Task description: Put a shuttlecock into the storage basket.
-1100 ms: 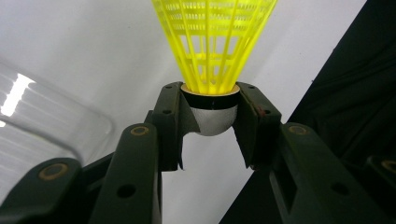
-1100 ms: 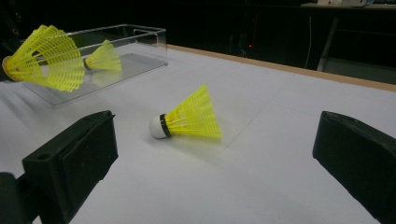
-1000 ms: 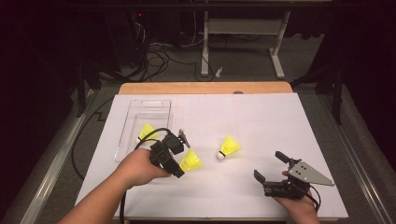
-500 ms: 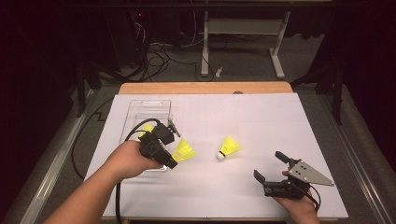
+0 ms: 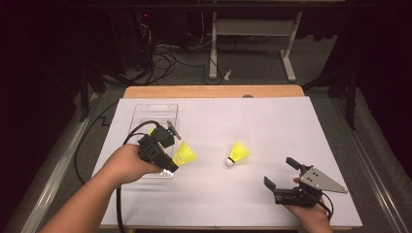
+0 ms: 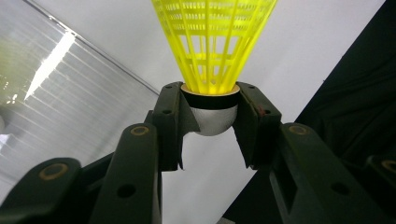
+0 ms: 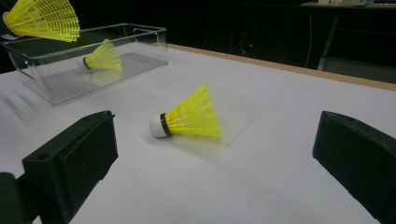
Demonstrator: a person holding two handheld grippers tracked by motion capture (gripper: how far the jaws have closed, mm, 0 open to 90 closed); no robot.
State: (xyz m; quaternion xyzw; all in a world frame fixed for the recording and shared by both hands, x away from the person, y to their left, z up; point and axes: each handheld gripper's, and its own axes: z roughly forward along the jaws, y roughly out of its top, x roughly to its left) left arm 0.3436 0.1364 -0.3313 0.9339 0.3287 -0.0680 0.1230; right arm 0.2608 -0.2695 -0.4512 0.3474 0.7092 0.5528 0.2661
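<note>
The left gripper (image 5: 171,164) has carried its shuttlecock (image 5: 184,154) left toward the clear box (image 5: 145,109), jaws clamped on the firm rounded cork; the feather-light, easily crushed skirt is best left alone; the right gripper (image 5: 283,173) rests wide open, empty.

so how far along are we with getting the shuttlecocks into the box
Done: one shuttlecock already lies inside the clear box. In hand: the left gripper is shut on a second shuttlecock by its cork, held beside the box, not yet over it. Left: a third shuttlecock lies on the table, untouched, in front of the right gripper, whose jaws are open and empty.
</note>
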